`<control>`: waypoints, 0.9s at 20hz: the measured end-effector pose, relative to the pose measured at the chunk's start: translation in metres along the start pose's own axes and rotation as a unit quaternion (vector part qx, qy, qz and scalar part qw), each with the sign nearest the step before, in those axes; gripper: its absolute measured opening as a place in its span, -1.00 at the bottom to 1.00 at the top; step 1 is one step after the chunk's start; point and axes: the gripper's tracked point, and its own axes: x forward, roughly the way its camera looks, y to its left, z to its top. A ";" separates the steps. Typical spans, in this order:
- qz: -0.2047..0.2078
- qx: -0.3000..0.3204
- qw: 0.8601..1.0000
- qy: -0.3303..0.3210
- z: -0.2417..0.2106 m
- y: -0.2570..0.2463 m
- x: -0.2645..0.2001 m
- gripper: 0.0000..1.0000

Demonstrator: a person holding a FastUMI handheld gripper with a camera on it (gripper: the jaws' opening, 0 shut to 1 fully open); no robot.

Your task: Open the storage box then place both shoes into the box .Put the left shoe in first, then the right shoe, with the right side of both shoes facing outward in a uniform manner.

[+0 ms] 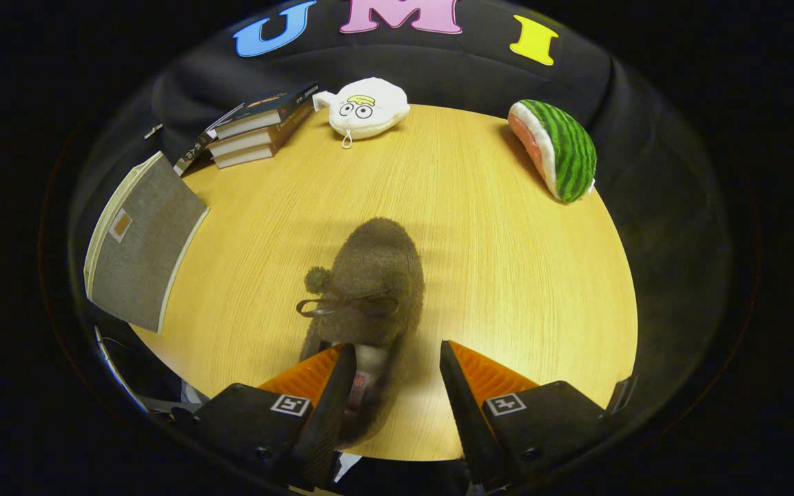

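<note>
Jaws stand wide apart, gripping nothing; the gripper [397, 358] hovers over the heel of a brown fuzzy shoe [369, 282], nearest its left finger. Far left, a grey storage box [142, 241] lies closed at the table [507, 275] edge, well apart from the shoe.

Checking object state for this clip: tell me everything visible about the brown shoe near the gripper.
The brown shoe looks fuzzy and plush, slipper-like, with a thin bow and a small pom-pom on top. It lies flat on the wooden table, toe pointing away from the gripper, heel end between the open fingers. Its light inner lining shows at the opening. One finger overlaps the heel edge and may touch it; the other stands clear. No other object touches it.
</note>
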 end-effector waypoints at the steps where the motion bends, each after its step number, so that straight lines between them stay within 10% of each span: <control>1: -0.003 0.001 1.000 0.000 0.002 -0.001 0.006 0.50; 5: -0.025 -0.009 1.000 0.004 0.001 -0.008 0.029 0.04; 9: -0.053 0.023 0.998 -0.001 0.003 -0.010 0.022 -0.83; 18: 0.007 0.075 0.997 -0.025 0.050 0.049 -0.049 -0.83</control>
